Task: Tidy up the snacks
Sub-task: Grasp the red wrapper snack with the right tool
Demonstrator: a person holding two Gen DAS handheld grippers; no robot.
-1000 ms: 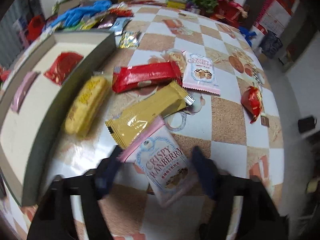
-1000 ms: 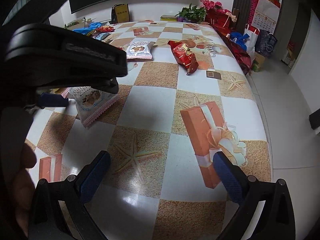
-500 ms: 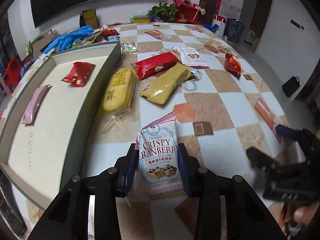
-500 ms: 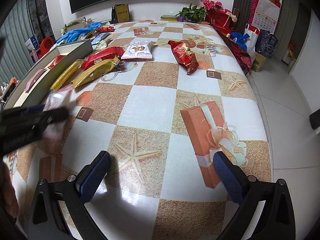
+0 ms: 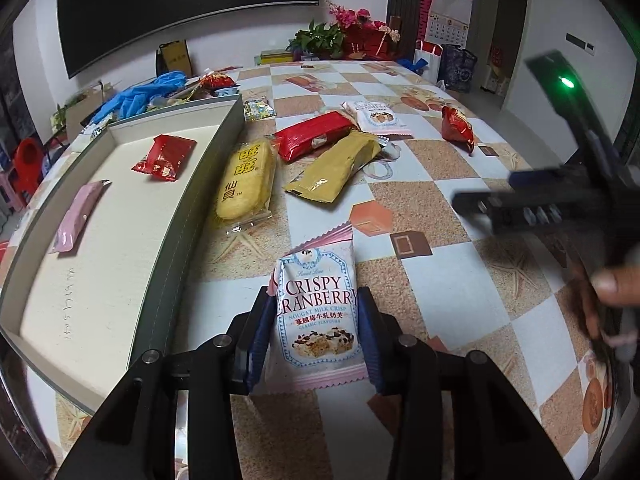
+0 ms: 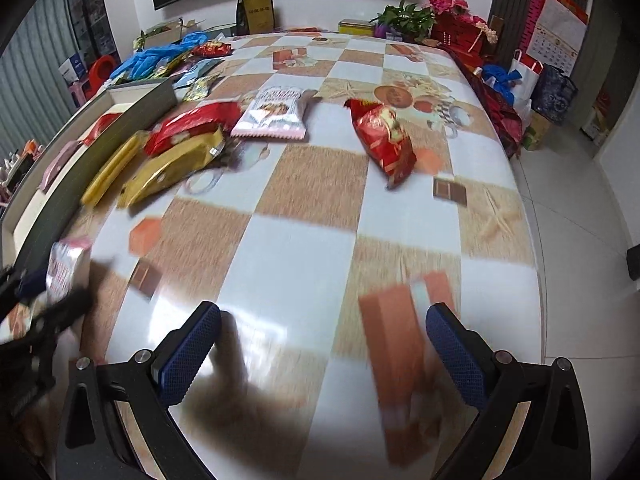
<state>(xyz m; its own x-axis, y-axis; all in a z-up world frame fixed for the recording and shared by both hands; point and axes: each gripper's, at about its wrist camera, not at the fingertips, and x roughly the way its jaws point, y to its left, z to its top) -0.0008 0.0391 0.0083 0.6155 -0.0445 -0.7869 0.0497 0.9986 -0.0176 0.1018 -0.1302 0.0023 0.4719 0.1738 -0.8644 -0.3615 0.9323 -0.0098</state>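
Pink cranberry packet [image 5: 316,316], clamped between left hand-held gripper [image 5: 314,334] pads

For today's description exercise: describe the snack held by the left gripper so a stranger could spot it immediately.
Start at the big shallow tray on the table's left side, then look right of its near corner. There the left gripper clamps a Crispy Cranberry packet, pale blue and white with pink edges, unlike the yellow and red wrappers beyond.

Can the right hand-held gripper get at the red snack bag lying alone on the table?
Probably yes. The right hand-held gripper is open and empty, and the red snack bag lies straight ahead, apart from the other packets, with only bare tablecloth between them.
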